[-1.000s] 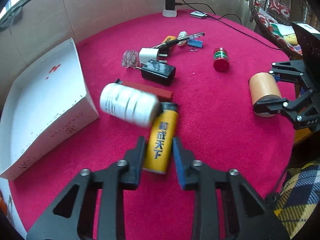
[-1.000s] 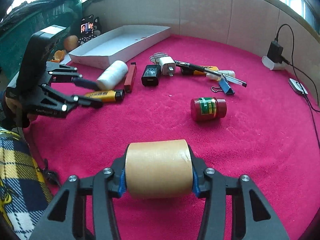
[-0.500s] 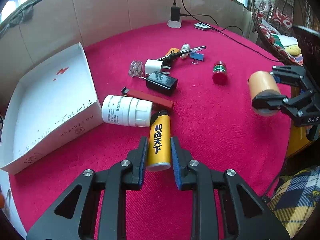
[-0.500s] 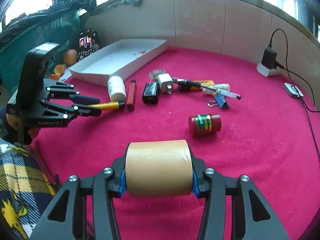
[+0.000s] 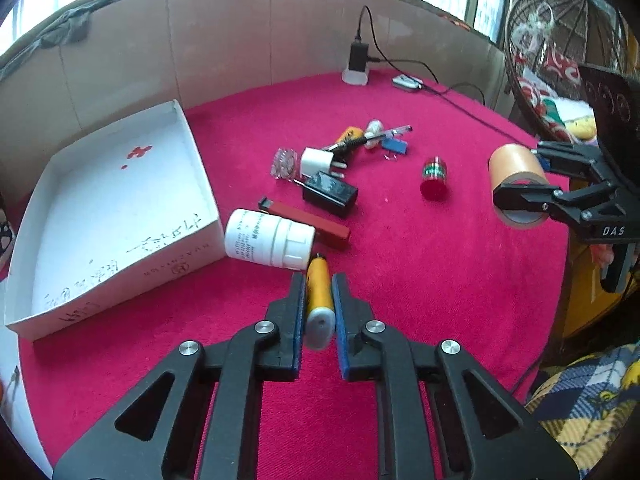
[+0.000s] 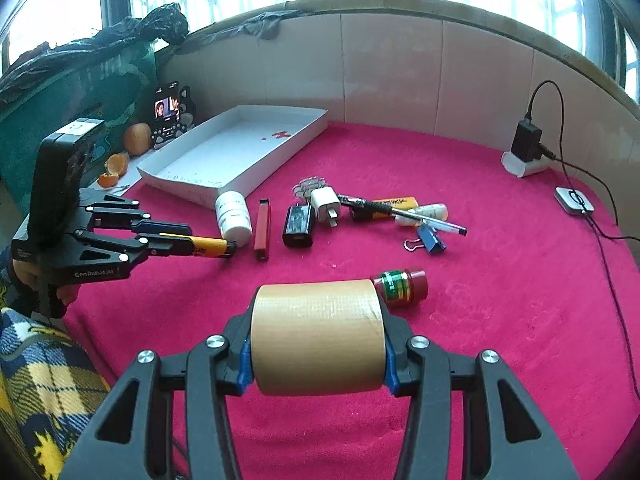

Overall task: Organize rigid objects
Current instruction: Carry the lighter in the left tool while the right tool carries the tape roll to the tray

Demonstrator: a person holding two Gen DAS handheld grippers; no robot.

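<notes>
Left tongs (image 5: 316, 304): jaws have just been closing and now clamp a yellow lighter (image 5: 319, 300) edge-on between the blue pads; its black tip points at the white pill bottle (image 5: 270, 240). Seen from the right wrist, the lighter (image 6: 208, 246) is held about level above the red tabletop (image 6: 500, 280), clear of the cloth. The left tongs' frame carries the lettering "GenRobot.AI".

Right tongs (image 6: 318, 354): jaws part-way open, gripping a roll of brown tape (image 6: 318, 344) by its two flat ends, off the cloth. In the left wrist view the roll (image 5: 516, 184) sits between the right tongs' fingers, whose frame shows "DAS".

On the tabletop:
- White pill bottle lying on its side, fine print on the label, too small to read, just beside the white tray (image 5: 100, 208).
- The tray holds no objects; red marks on its floor, handwriting along its near edge and a printed line on its outer wall, neither legible.
- Red flat stick (image 5: 308, 222) behind the bottle.
- Black charger (image 5: 330, 194) and white plug (image 5: 316, 162) close together.
- Second yellow lighter (image 6: 394, 204) under a pen (image 6: 404, 212), dark characters on it unreadable.
- Blue binder clip (image 6: 432, 238) near the pen's tip.
- Small red jar (image 6: 402, 286) with a green label, on its side; label text not legible.

Beyond the tray, a phone (image 6: 166, 106) stands upright with its screen lit.
</notes>
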